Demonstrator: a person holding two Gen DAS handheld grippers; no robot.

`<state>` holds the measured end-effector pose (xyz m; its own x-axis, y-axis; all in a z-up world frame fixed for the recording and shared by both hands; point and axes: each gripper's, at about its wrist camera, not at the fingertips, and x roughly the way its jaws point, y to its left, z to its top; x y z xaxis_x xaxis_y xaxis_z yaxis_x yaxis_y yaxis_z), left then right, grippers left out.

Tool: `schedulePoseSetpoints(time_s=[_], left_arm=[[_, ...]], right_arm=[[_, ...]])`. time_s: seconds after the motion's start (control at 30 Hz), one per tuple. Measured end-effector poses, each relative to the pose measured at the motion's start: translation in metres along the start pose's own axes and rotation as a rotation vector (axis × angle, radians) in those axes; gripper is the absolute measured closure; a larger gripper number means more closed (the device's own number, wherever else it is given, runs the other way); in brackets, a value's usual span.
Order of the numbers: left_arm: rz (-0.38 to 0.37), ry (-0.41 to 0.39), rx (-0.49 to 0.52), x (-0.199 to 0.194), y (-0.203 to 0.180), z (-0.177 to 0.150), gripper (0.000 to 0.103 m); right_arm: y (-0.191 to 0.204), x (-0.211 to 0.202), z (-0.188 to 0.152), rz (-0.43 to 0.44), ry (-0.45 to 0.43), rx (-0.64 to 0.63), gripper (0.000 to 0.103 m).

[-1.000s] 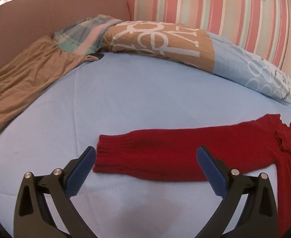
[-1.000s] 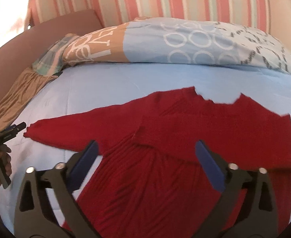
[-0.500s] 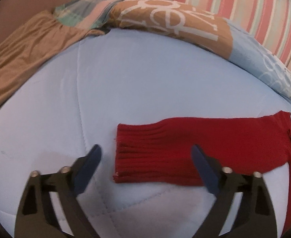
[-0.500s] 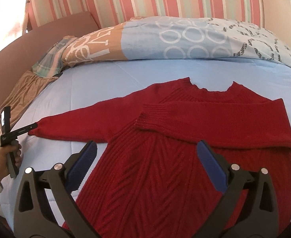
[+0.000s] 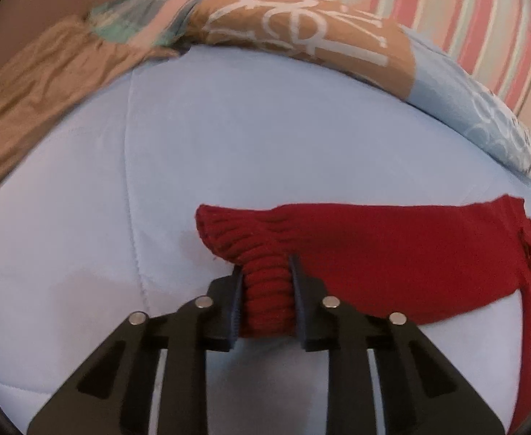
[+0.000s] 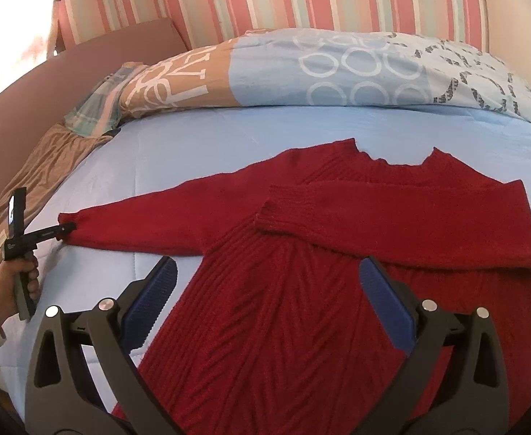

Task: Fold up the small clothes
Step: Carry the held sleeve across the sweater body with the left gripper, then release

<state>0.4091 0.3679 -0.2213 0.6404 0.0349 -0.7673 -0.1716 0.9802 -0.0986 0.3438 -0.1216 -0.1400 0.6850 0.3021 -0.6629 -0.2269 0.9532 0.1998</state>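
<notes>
Sweater point(image 6: 338, 272) is lying flat on the blue bed point(image 6: 200, 137). Left tongs point(image 5: 265, 279), wide open a moment ago, are now squeezing the sleeve cuff point(image 5: 265, 290). Right tongs point(image 6: 265, 301) are hanging wide open over its front, holding nothing. Pillows point(image 6: 301, 69) are sitting behind, a brown cloth point(image 6: 44, 166) beside.

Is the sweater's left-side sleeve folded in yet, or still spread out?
Still spread out: the sleeve lies straight on the bedspread, its cuff pinched in the left gripper.

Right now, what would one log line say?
left gripper: shut on sleeve cuff | right gripper: open above red sweater | other sleeve: folded across | bed
</notes>
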Motion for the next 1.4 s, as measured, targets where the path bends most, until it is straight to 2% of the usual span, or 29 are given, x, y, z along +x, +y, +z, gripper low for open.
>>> schedulePoseSetpoints(time_s=[0.3, 0.5, 0.7, 0.9, 1.03, 1.23, 1.4], left_arm=[[-0.009, -0.090, 0.025, -0.032, -0.032, 0.024, 0.083], [-0.044, -0.124, 0.063, -0.055, -0.079, 0.046, 0.083], [-0.064, -0.151, 0.112, -0.076, -0.137, 0.064, 0.083], [-0.092, -0.148, 0.196, -0.083, -0.219, 0.069, 0.083], [-0.114, -0.139, 0.265, -0.081, -0.284, 0.061, 0.083], [-0.167, -0.105, 0.294, -0.069, -0.373, 0.045, 0.083], [-0.182, -0.089, 0.334, -0.058, -0.446, 0.033, 0.083]], right_arm=[[-0.011, -0.013, 0.004, -0.001, -0.021, 0.007, 0.003], [-0.025, -0.025, 0.006, -0.008, -0.030, 0.014, 0.003], [-0.053, -0.041, 0.009, -0.059, -0.042, 0.024, 0.003], [-0.089, -0.060, 0.007, -0.073, -0.057, 0.064, 0.003], [-0.119, -0.077, 0.004, -0.104, -0.073, 0.091, 0.003], [-0.164, -0.098, -0.003, -0.137, -0.088, 0.131, 0.003], [-0.202, -0.111, -0.010, -0.163, -0.098, 0.165, 0.003]])
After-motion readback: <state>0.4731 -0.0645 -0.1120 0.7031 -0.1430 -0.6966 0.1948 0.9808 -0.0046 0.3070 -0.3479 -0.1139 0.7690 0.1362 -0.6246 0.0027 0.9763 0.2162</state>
